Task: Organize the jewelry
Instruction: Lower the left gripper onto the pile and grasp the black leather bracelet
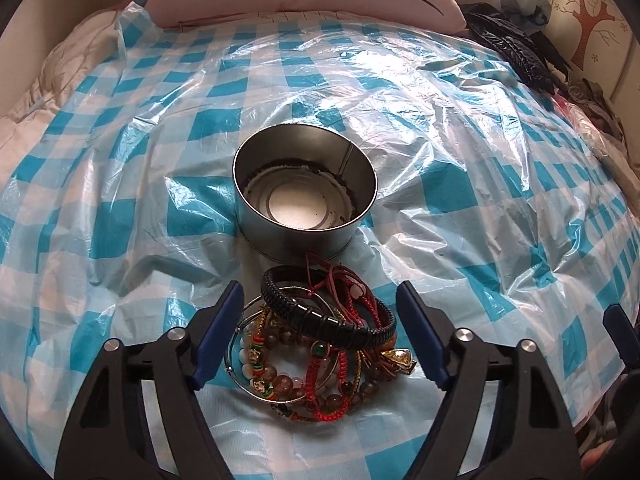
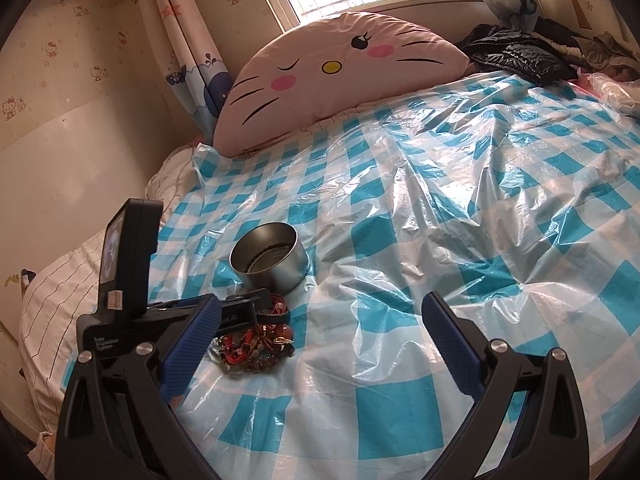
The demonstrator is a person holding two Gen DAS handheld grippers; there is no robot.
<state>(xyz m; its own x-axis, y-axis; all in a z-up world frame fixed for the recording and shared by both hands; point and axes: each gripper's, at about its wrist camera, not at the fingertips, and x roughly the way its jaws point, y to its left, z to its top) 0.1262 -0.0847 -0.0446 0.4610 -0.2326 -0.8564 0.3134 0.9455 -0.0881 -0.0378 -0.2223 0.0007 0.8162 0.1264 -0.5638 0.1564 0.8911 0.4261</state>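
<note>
Blue and white checks on the plastic sheet [image 1: 460,168]. Shiny silver tin [image 1: 305,196]. Black braided bracelet [image 1: 332,320] over red cords and brown beads. Pink cat pillow [image 2: 340,80], yellow nose, pink cheeks. Blue pads [image 1: 420,340] on black jaws.

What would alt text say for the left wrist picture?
A tangled heap of beaded, red-cord and black braided bracelets lies between the open blue-padded left gripper fingers, untouched. Just beyond stands an empty round metal tin on a blue-and-white checked plastic sheet.
</note>
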